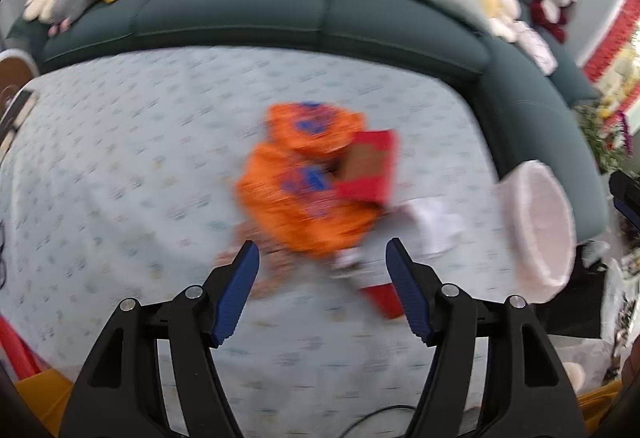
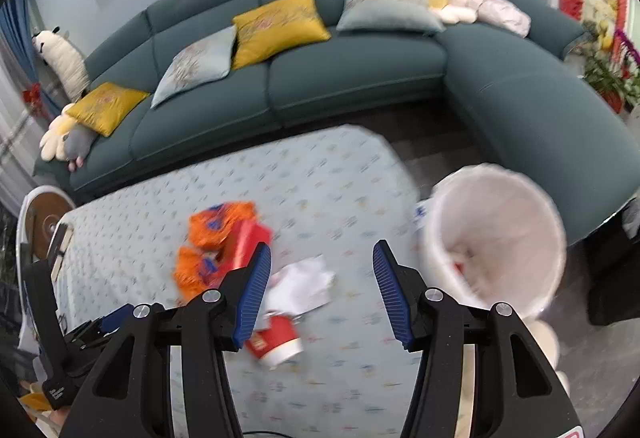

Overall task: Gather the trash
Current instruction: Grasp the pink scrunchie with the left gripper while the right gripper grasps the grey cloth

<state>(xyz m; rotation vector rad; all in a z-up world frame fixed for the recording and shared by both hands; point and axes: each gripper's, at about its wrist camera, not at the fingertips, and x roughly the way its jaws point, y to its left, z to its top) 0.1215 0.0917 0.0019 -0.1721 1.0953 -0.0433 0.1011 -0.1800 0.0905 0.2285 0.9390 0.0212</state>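
Observation:
Trash lies on a table with a pale patterned cloth point(image 1: 120, 165): two orange snack bags point(image 1: 296, 189) point(image 2: 208, 238), a red carton point(image 1: 368, 165) point(image 2: 244, 246), crumpled white paper point(image 1: 436, 226) point(image 2: 300, 286) and a red paper cup point(image 2: 276, 342) on its side, seen as a red edge point(image 1: 380, 298) in the left wrist view. A white-lined bin point(image 2: 496, 238) point(image 1: 536, 230) stands at the table's right end, with some trash inside. My left gripper point(image 1: 322, 266) is open and empty, just short of the bags. My right gripper point(image 2: 322, 270) is open and empty above the paper and cup.
A teal corner sofa point(image 2: 340, 77) with yellow and grey cushions, flower pillows and plush toys wraps the far and right sides. A round brown-and-white object point(image 2: 44, 217) stands at the table's left end. Plants point(image 2: 608, 77) stand at the far right. A cable point(image 1: 380, 414) lies near me.

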